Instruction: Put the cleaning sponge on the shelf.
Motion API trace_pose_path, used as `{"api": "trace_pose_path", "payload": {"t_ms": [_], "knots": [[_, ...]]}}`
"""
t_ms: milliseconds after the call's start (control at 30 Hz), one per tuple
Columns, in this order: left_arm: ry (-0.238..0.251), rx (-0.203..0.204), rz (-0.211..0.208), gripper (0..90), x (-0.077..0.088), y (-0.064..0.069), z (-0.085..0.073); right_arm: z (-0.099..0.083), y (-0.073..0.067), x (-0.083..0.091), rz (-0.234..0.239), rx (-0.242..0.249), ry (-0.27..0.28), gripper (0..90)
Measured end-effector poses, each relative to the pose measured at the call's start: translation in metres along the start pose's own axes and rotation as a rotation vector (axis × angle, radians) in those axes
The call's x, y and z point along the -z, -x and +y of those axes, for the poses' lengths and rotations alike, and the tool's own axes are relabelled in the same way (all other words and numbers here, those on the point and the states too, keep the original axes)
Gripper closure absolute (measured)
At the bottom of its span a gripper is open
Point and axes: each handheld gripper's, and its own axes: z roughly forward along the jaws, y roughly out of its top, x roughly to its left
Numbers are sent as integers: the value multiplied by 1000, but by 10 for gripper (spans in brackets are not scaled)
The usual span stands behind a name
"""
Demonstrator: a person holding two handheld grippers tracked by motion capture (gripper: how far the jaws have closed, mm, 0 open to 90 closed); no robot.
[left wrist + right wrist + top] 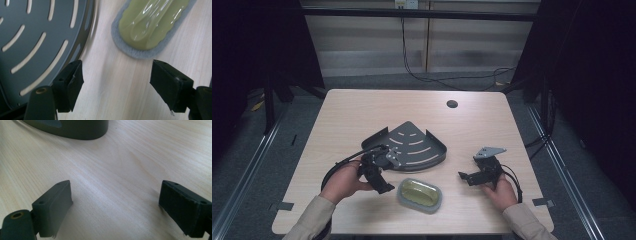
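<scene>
A dark grey slotted corner shelf (pixel 414 142) lies in the middle of the table. In front of it sits a green oval dish with a grey rim (pixel 419 195). My left gripper (pixel 382 182) hovers between the two, pointing down, its jaws wide apart over bare wood. From the left gripper view the left gripper (pixel 116 75) has the shelf (pixel 32 37) at left and the dish (pixel 150 25) at upper right. My right gripper (pixel 464 176) rests low at the right, open and aimed left. In its own view the right gripper (pixel 115 202) holds nothing, and a dark rounded wall (pixel 75 130) stands ahead.
The light wooden table (pixel 362 110) has a round cable hole (pixel 452 104) at the back. Black cables (pixel 447 80) trail on the floor behind it. Dark frames and rails flank both sides. Tape marks sit near the front corners.
</scene>
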Motion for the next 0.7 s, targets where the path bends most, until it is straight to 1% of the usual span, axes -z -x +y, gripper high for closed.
{"api": "trace_pose_path", "payload": {"t_ms": [33,133,233,500,533,600,633,667,700], "knots": [[-4,-5,-4,266,0,1,3,0,0,0,0,-1,0,107],[-15,-39,-23,295,0,3,12,0,0,0,0,1,0,108],[-23,-68,-28,301,-1,5,24,0,0,0,0,0,0,108],[-45,-122,-55,325,-7,10,43,0,0,0,0,0,0,108],[-49,-135,-60,329,-8,12,48,0,0,0,0,-1,0,108],[-53,-142,-63,333,-9,13,50,0,0,0,0,-1,-1,108],[-55,-145,-72,338,-10,13,52,0,0,0,0,-1,0,108],[-53,-153,-74,346,-11,14,54,0,0,0,0,-2,-1,108],[-62,-160,-79,350,-12,14,56,0,0,0,0,-1,0,108]]}}
